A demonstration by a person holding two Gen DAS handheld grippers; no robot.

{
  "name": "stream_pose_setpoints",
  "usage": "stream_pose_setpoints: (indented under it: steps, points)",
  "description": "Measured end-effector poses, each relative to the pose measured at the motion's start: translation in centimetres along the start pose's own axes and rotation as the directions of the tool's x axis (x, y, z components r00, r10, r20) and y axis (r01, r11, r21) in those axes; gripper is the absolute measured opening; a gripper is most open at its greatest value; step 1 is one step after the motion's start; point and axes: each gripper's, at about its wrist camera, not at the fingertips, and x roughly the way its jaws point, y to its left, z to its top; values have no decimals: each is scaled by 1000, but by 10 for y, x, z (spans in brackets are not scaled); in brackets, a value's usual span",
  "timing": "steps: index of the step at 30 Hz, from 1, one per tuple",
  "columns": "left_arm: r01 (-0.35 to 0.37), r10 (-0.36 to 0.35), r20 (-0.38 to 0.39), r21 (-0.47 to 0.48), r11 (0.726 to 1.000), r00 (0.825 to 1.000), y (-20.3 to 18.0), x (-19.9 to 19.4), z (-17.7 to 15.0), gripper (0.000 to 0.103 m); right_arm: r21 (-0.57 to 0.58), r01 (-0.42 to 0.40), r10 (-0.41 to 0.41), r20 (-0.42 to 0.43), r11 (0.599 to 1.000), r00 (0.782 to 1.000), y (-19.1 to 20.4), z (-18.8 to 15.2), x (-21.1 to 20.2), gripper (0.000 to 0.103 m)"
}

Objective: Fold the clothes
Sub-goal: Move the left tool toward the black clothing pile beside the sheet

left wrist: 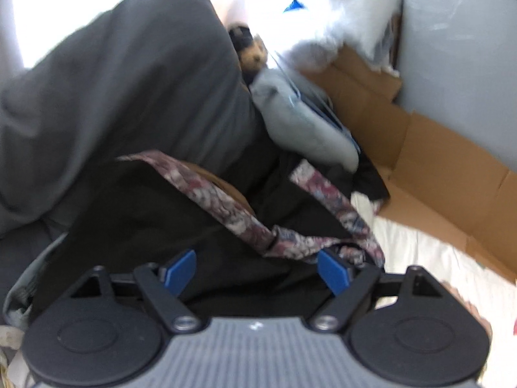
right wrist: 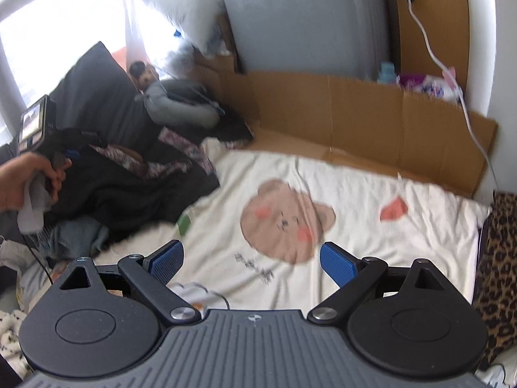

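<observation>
White bear blanket (right wrist: 323,194) covers the bed; dark clothes (left wrist: 145,213) pile beside it. Left gripper (left wrist: 257,270) and right gripper (right wrist: 252,262) both gape apart.

Bright window (right wrist: 48,32) light falls on grey wall (right wrist: 290,16) and flattened cardboard (right wrist: 355,110).

This is a bedroom in a home: a bed is spread with a cream fleece blanket printed with a brown bear face (right wrist: 290,223), and a large dark grey pillow (left wrist: 129,80) leans by a bright window. A small brown stuffed toy (left wrist: 253,56) sits behind the pillow, flattened brown cardboard sheets (right wrist: 355,113) line the pale wall, and a heap of dark crumpled clothes (right wrist: 129,190) lies on the bedding.
</observation>
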Motion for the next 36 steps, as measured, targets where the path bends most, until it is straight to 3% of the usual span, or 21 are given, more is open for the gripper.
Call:
stream_pose_setpoints:
  steps: [6, 13, 20, 30, 33, 36]
  points:
    - [-48, 49, -10, 84, 995, 999, 13, 26, 4, 86, 21, 19, -18, -26, 1000, 1000, -19, -24, 7, 94]
    - [13, -14, 11, 75, 997, 1000, 41, 47, -8, 86, 74, 55, -54, -13, 996, 998, -36, -32, 19, 94]
    - [6, -10, 75, 49, 999, 997, 73, 53, -28, 83, 128, 90, -91, 0, 988, 996, -52, -40, 30, 94]
    - [24, -28, 44, 86, 996, 999, 112, 55, -48, 83, 210, 50, -42, -45, 976, 998, -52, -45, 66, 94]
    - [22, -30, 76, 104, 994, 997, 119, 47, -43, 84, 187, 42, -34, -47, 981, 998, -48, -48, 68, 94]
    - [26, -37, 129, 82, 996, 991, 126, 45, -42, 91, 163, 35, -27, -50, 986, 998, -44, -51, 71, 94]
